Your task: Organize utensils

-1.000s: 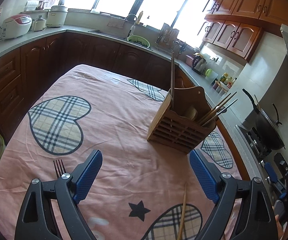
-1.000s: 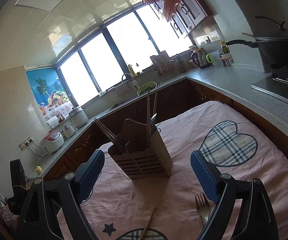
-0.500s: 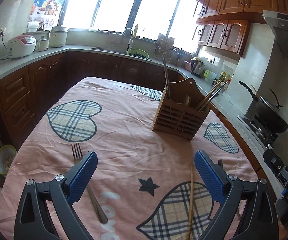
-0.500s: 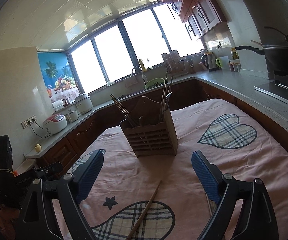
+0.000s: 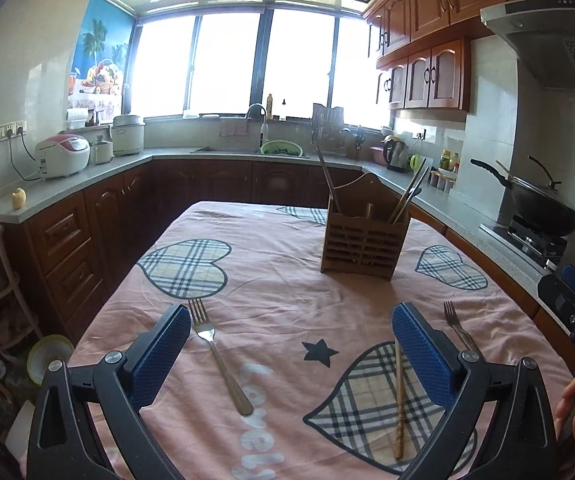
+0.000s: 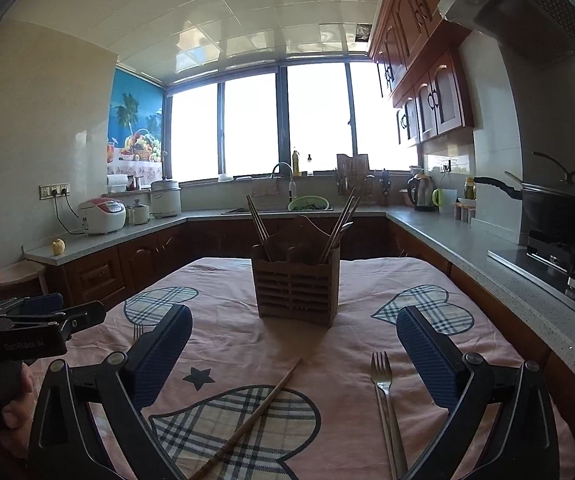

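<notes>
Loose on the pink heart-patterned tablecloth (image 5: pixel 271 280) lie three pieces: a single brown wooden chopstick (image 5: pixel 398 396), a steel fork with a tan handle (image 5: pixel 217 354) and a slimmer all-steel fork (image 6: pixel 385 404). The chopstick sits across a plaid heart, long axis running roughly toward the slatted brown wooden utensil holder (image 5: pixel 363 240) at mid-table; in the left wrist view it lies just inside the right finger of the left gripper (image 5: pixel 291 354), in the right wrist view it slants from lower left up toward the holder. The tan-handled fork, tines toward the holder, lies just beside the left gripper's left finger, so that one looks the left hand's job. The all-steel fork, tines also pointing away, lies just inside the right finger of the right gripper (image 6: pixel 293 354) and is the nearer pick for that side. The holder stands upright, well apart from all three, with several chopsticks already leaning out of its compartments. Both grippers hang above the cloth with blue-padded jaws spread wide, nothing between them. My read: sorting partly done, three items left; the next move is a descent along a handle's axis, jaws closing across it. Flat thin metal on soft cloth may slip or bunch the fabric.
</notes>
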`<state>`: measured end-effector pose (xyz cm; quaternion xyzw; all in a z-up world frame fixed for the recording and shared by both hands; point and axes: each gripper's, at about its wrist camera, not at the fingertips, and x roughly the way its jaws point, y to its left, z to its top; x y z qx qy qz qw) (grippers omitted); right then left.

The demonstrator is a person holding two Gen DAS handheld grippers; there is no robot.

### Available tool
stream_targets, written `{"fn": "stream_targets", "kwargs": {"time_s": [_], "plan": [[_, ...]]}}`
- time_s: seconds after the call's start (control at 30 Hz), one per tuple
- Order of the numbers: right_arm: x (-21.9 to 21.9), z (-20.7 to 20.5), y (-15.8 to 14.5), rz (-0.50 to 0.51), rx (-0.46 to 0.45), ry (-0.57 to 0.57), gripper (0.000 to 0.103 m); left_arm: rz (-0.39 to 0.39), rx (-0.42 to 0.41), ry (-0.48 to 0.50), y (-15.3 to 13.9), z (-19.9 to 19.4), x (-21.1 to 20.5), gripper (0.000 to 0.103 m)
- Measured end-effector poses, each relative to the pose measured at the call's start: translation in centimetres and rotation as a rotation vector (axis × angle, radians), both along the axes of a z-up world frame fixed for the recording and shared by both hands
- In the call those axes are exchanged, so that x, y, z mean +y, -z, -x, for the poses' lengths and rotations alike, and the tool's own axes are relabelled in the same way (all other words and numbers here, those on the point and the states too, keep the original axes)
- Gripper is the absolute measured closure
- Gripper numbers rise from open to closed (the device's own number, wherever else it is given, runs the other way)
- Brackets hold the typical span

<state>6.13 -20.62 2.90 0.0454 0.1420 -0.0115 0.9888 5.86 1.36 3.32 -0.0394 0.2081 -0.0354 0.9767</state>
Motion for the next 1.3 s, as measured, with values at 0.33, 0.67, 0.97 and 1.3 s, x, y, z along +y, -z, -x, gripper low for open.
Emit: {"fn": "stream_targets", "kwargs": {"time_s": [0.33,0.67,0.97,1.3], "plan": [[0.1,2.4,2.3,-0.040,-0.057,0.031,0.000,0.004,-0.013,-0.065,4.0,2.1,-0.1,0.001],[0.6,2.4,6.2,-0.067,0.017,0.028,0.000,-0.033,0.029,-0.072,4.7,1.2,-0.7,0.001],[0.5,2.8,6.1,-0.089,0.024,0.034,0.000,-0.056,0.023,-0.080,5.2,1.7,-0.5,0.001],[0.8,2.9,6.0,-0.087,0.019,0.033,0.000,-0.061,0.018,-0.079,5.5,2.0,-0.2,0.001]]}}
